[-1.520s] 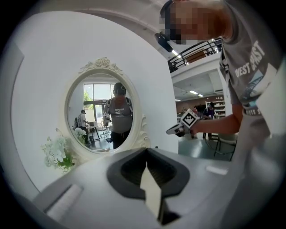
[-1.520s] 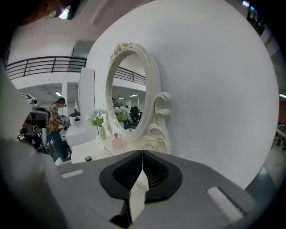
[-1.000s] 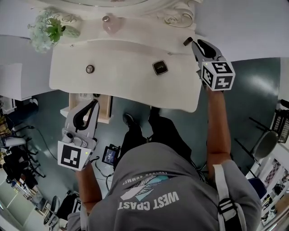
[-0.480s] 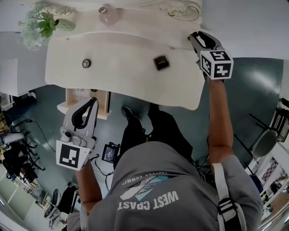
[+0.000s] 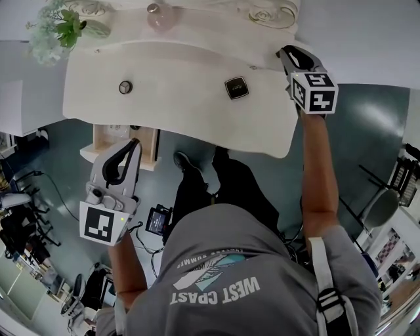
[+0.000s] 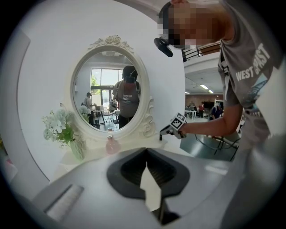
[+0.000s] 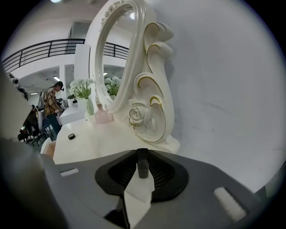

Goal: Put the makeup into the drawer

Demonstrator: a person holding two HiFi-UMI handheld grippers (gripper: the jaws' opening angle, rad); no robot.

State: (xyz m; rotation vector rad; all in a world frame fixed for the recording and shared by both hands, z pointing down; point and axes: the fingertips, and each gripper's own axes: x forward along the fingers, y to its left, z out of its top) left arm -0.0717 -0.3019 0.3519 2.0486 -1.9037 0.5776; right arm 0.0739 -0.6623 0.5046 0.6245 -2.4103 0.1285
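A small dark makeup tube (image 7: 142,163) stands upright between the pads of my right gripper (image 7: 142,154), whose jaws are closing on it at the far right corner of the white dressing table (image 5: 184,115). In the head view that right gripper (image 5: 287,54) hides the tube. A square black compact (image 5: 237,87) and a small round compact (image 5: 125,86) lie on the tabletop. My left gripper (image 5: 134,144) is shut and empty. It hangs below the table's front left edge, beside the open wooden drawer (image 5: 105,136).
An ornate white mirror frame (image 7: 149,103) rises right behind the tube. A pink vase (image 5: 156,12) and a vase of white flowers (image 5: 62,29) stand at the table's back. The person's legs and shoes (image 5: 187,177) are under the table.
The dark tube lay just beyond the right gripper's tips; the gripper has sunk over it and now covers it. The left gripper has barely moved.
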